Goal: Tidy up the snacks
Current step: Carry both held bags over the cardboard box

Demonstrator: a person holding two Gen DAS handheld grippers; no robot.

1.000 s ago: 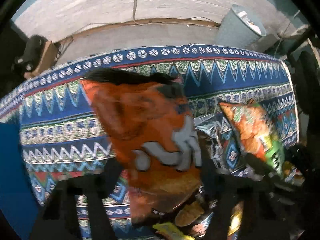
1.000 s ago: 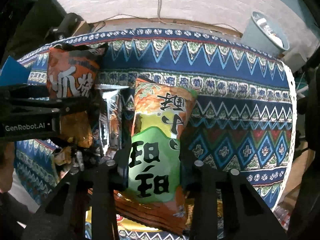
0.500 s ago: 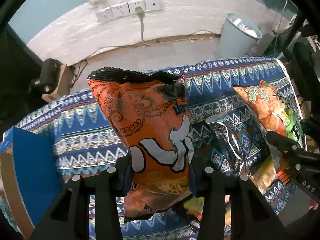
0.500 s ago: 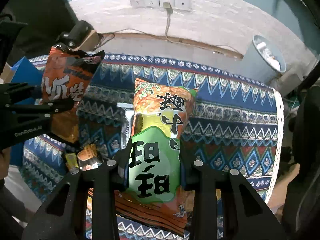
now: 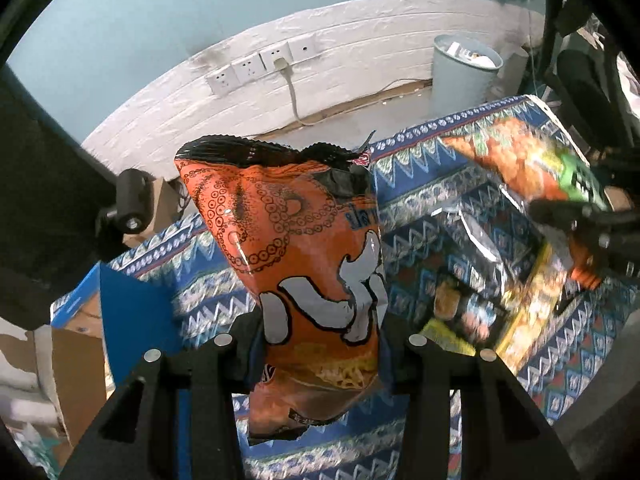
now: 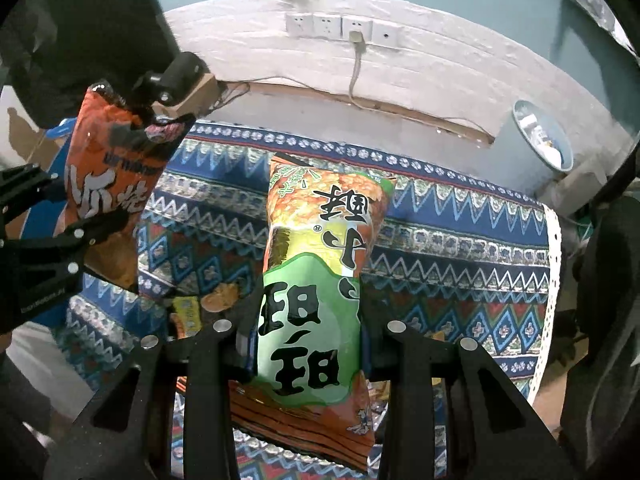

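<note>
Left gripper (image 5: 320,344) clamped on orange snack bag (image 5: 304,256), right gripper (image 6: 308,332) clamped on green-and-orange snack bag (image 6: 320,280); both bags held above the patterned counter (image 6: 460,248). Step: carrying. Next probably needs a drop spot, maybe the blue box (image 5: 132,312) at left. Versus a second ago: both bags higher, more wall visible, more loose snacks (image 5: 472,312) exposed.

Both tools (image 5: 320,354) (image 6: 308,344) clamped, angled steeply down
</note>
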